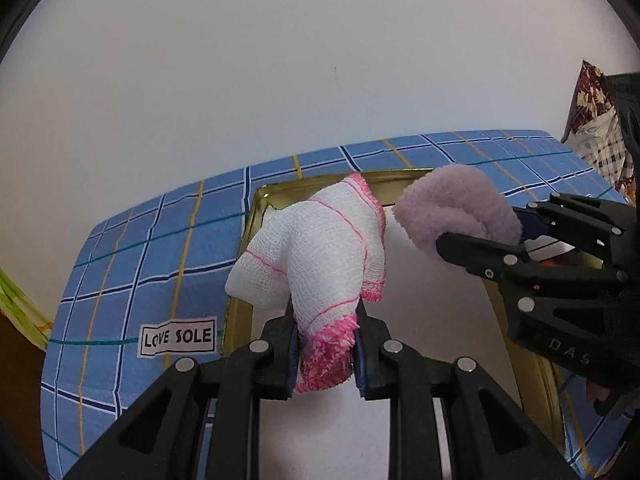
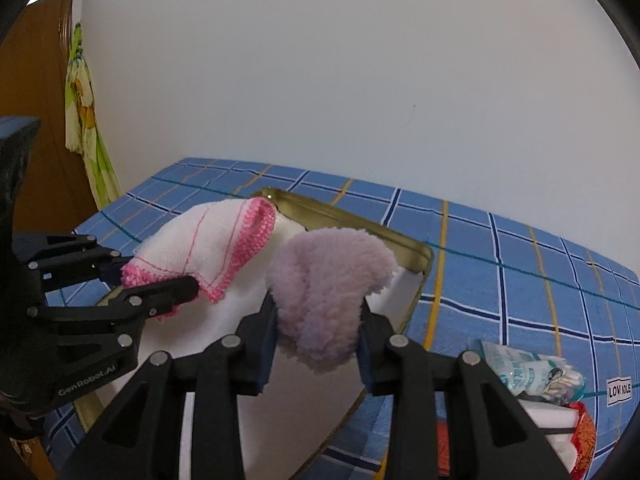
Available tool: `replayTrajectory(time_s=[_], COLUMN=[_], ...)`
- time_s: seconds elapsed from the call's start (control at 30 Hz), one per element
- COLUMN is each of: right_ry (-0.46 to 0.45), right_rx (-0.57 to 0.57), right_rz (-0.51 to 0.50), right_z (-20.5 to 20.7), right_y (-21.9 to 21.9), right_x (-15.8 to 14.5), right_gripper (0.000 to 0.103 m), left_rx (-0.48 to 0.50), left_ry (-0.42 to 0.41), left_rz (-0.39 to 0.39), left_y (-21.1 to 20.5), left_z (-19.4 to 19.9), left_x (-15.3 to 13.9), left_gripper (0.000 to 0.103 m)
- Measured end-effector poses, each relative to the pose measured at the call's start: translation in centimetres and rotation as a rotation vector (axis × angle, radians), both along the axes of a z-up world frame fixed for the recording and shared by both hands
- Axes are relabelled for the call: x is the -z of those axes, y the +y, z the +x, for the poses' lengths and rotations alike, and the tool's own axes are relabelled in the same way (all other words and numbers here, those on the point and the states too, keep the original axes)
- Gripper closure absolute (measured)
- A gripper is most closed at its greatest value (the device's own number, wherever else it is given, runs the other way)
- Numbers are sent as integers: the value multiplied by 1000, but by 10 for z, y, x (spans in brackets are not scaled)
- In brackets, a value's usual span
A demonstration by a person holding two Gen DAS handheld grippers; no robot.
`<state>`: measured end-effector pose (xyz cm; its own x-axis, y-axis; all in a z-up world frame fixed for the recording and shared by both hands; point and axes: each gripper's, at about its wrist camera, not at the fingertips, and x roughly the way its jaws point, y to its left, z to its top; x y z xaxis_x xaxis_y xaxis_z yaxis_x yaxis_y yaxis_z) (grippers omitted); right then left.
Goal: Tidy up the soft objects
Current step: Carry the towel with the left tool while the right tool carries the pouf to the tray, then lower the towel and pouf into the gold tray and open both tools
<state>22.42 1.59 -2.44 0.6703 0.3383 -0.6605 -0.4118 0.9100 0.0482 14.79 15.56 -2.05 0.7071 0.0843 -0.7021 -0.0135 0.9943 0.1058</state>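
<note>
My left gripper (image 1: 325,350) is shut on a white gauze cloth with a pink fringe (image 1: 316,256); the cloth bulges forward over a shallow gold-rimmed tray (image 1: 256,216) with a white inside. My right gripper (image 2: 318,346) is shut on a fluffy lilac cloth (image 2: 328,280), held above the same tray (image 2: 412,252). The two grippers sit side by side. The right gripper (image 1: 486,236) with its lilac cloth (image 1: 456,210) enters the left wrist view from the right. In the right wrist view the left gripper (image 2: 160,280) holds the gauze cloth (image 2: 208,240) at the left.
The tray lies on a blue checked tablecloth (image 1: 140,248) with a "LOVE SOLE" label (image 1: 178,338). A white wall rises behind. Small packets (image 2: 528,372) and a red-and-white pack (image 2: 576,432) lie at the right of the tray. Patterned fabric (image 1: 596,128) hangs at the far right.
</note>
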Motion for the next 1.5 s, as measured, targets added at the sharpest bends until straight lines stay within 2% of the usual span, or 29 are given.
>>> replayTrajectory(time_s=[0.4, 0.7, 0.8, 0.83, 0.87, 0.93, 0.97, 1.03, 1.13, 1.33, 1.5], right_ry=[44, 44, 46, 46, 45, 23, 16, 11, -17, -67, -116], right_rx=[-1, -5, -1, -2, -7, 17, 16, 14, 34, 15, 4], right_rz=[-19, -25, -24, -20, -15, -18, -7, 7, 5, 19, 23], right_z=[14, 19, 20, 20, 20, 18, 16, 14, 8, -18, -50], right_y=[9, 12, 12, 12, 12, 8, 6, 3, -4, -15, -41], right_x=[15, 18, 18, 18, 18, 17, 15, 12, 7, -11, -26], right_gripper=[67, 65, 61, 56, 44, 33, 31, 27, 16, 11, 7], left_rx=[11, 12, 11, 9, 5, -5, -5, -10, -16, -34, -62], left_ry=[53, 75, 85, 89, 94, 99, 97, 84, 48, -28, -121], left_rz=[3, 25, 21, 23, 25, 21, 9, -5, -2, 11, 17], left_y=[1, 4, 5, 6, 7, 10, 12, 15, 17, 21, 19], left_z=[18, 25, 27, 28, 29, 31, 30, 27, 22, 2, -24], left_x=[4, 7, 8, 8, 9, 9, 9, 7, 2, -3, -14], left_gripper=[78, 77, 72, 65, 63, 57, 55, 41, 30, 29, 29])
